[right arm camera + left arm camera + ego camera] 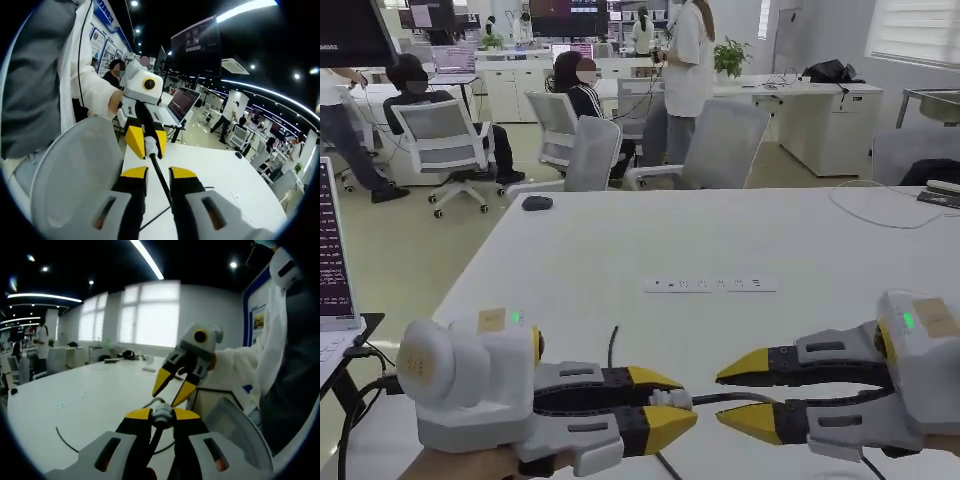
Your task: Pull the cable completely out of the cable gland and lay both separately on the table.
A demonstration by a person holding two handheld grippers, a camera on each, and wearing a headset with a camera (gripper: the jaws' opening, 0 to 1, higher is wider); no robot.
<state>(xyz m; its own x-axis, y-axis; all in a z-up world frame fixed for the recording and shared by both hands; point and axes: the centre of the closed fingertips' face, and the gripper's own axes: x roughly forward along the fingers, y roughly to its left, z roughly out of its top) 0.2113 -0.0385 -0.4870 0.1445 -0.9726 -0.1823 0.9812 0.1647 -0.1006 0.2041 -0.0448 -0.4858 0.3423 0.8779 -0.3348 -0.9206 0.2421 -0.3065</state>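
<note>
The left gripper [665,403] has its yellow jaws clamped on the grey cable gland [160,411], over the near part of the white table [720,240]. The black cable [715,397] leaves the gland and passes between the jaws of the right gripper [159,174], which stand apart around it. Beyond them, a white socket strip [710,285] lies on the table.

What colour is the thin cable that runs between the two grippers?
Black. The right gripper view shows the thin cable best.
</note>
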